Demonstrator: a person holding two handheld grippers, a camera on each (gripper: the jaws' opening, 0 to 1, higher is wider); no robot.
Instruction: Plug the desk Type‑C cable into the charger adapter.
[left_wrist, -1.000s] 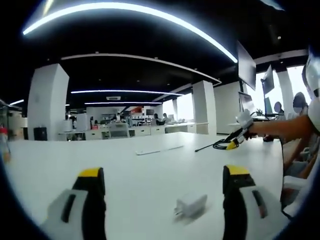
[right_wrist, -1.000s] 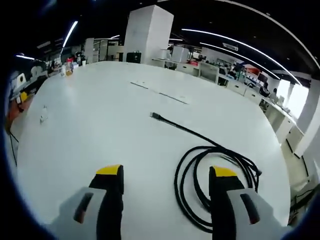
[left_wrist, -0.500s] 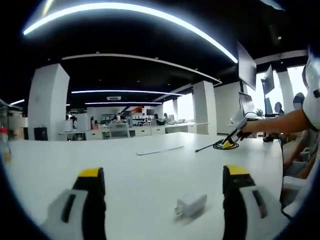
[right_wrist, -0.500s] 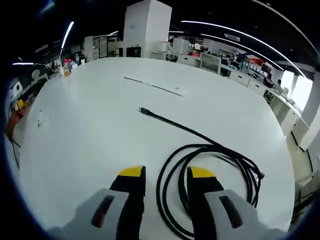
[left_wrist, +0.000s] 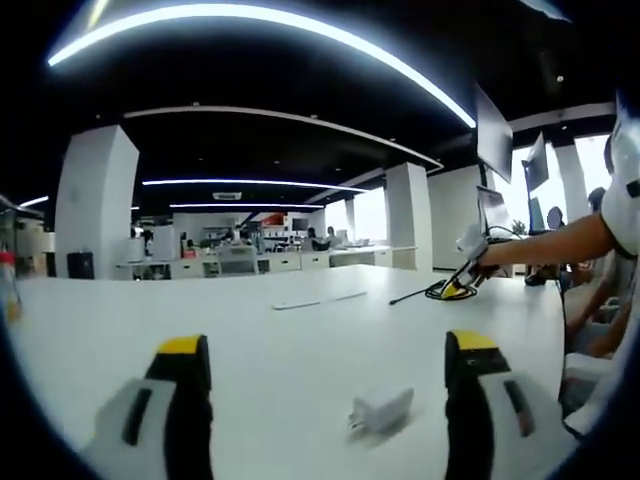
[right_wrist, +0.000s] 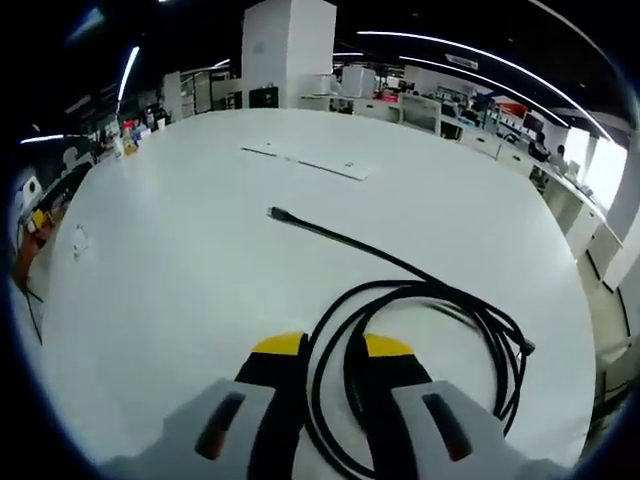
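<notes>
Type-C cable (right_wrist: 420, 290) lies coiled, right gripper (right_wrist: 330, 350) pinching a loop to lift it; left gripper (left_wrist: 325, 350) waits wide around charger adapter (left_wrist: 382, 410).

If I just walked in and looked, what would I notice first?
Probably the black cable, looped in a big coil on the white table, with one end stretching away from the coil. The right gripper has its yellow-tipped jaws nearly closed around a strand of that coil. Then the small white charger, lying on the table between the wide-open jaws of the left gripper.
</notes>
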